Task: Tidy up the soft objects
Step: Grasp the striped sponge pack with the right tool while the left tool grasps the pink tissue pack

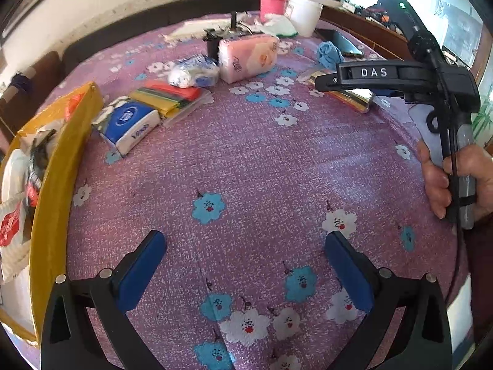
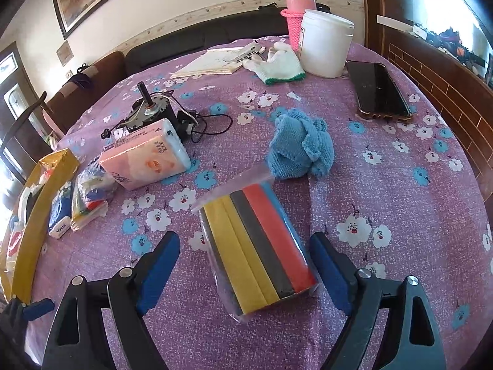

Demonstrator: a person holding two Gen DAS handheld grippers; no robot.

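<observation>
My right gripper (image 2: 245,252) is open, its blue pads either side of a clear pack of coloured sponge strips (image 2: 258,246) on the purple cloth. A blue knitted cloth (image 2: 300,146) lies just beyond. A pink tissue pack (image 2: 144,154), a blue Vinda tissue pack (image 2: 60,212) and a second bag of coloured strips (image 2: 89,203) lie at left by a yellow box (image 2: 40,215). My left gripper (image 1: 245,246) is open and empty over bare cloth. In its view the Vinda pack (image 1: 129,125), strips bag (image 1: 172,97), pink pack (image 1: 246,57) and yellow box (image 1: 58,166) lie ahead left.
A black motor with wires (image 2: 154,111), a phone (image 2: 380,91), a white tub (image 2: 325,43), a pink bottle (image 2: 297,9), white gloves (image 2: 277,64) and papers (image 2: 212,60) are at the back. The yellow box holds several packets (image 1: 18,191). The right tool and hand (image 1: 456,166) are at right.
</observation>
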